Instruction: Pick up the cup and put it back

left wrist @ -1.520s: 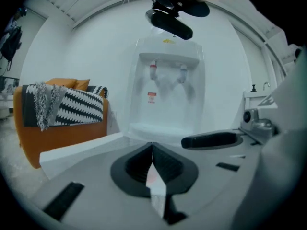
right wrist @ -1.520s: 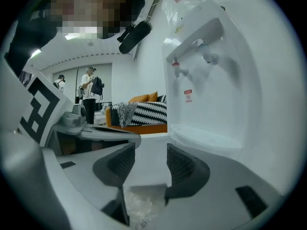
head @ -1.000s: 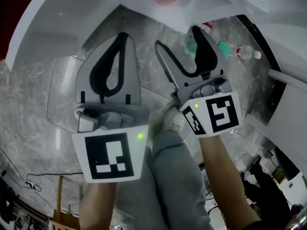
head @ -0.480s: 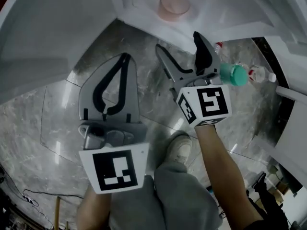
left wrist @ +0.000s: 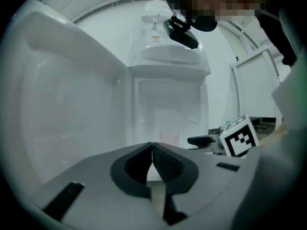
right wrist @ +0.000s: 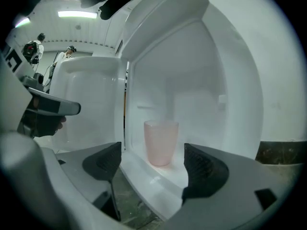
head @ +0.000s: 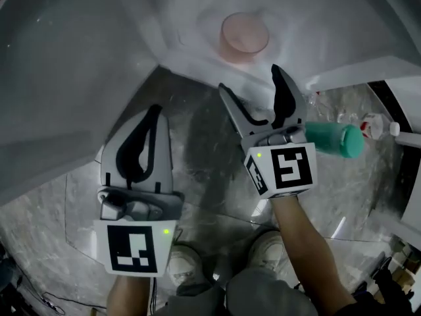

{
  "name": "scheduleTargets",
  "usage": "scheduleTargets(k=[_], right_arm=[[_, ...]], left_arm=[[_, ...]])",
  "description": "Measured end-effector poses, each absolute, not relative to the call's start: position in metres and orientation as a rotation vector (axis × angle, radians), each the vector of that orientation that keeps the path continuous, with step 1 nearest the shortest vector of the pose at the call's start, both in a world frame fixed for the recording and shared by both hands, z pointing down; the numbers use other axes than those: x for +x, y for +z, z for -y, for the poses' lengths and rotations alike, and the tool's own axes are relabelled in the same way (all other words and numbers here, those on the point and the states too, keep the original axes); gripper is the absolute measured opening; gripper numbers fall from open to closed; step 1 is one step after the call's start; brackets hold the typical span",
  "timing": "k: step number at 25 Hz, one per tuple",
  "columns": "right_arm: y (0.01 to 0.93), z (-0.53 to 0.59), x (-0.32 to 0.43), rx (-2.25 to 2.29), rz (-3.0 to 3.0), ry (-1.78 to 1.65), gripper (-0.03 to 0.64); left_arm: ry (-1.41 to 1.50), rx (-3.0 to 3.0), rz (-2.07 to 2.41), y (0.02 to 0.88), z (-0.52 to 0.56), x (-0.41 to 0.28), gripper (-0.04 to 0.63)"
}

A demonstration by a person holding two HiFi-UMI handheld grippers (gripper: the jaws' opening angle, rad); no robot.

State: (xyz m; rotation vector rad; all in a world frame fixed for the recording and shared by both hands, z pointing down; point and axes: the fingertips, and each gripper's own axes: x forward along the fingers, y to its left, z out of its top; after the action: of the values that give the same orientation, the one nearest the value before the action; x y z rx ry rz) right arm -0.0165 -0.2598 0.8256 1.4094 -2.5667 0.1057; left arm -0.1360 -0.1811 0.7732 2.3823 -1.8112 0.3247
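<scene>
A translucent pink cup (head: 244,37) stands upright on the white floor of an open white cabinet (head: 197,58). The right gripper view shows the cup (right wrist: 160,143) a little way inside, beyond the cabinet's front lip. My right gripper (head: 250,79) hovers just in front of that lip, open wide, its jaws (right wrist: 152,170) framing the cup without touching it. My left gripper (head: 152,116) hangs lower and to the left over the floor, shut with nothing in it (left wrist: 152,148). The cup (left wrist: 169,138) shows faintly behind its tips.
The cabinet's open door (head: 66,78) stands at the left. A green bottle (head: 335,140) and a clear bottle with a red cap (head: 378,124) lie on the marble floor (head: 197,157) to the right. The person's shoes (head: 184,265) are below.
Both grippers have moved forward toward the cabinet, and the cup now sits closer ahead of the right jaws. The right jaws have spread a little wider. The left stays shut.
</scene>
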Motion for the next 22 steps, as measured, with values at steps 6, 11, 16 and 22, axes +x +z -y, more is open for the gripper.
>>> scheduleTargets(k=[6,11,16,22], right_arm=[[0.823,0.285,-0.024,1.453,2.594,0.052,0.400],[0.827,0.309,-0.027,1.513,2.598,0.025,0.400],[0.831,0.326,-0.037,1.488,2.576,-0.019,0.400],[0.829,0.341,-0.038,1.527,2.528,-0.075,0.397]], left_arm=[[0.316,2.395,1.745,0.790,0.176,-0.133,0.012],[0.260,2.416,1.720,0.790,0.174,-0.137,0.012],[0.198,2.461,1.730,0.776,0.170,-0.142,0.012],[0.266,2.422,1.750,0.779,0.158,-0.152,0.012]])
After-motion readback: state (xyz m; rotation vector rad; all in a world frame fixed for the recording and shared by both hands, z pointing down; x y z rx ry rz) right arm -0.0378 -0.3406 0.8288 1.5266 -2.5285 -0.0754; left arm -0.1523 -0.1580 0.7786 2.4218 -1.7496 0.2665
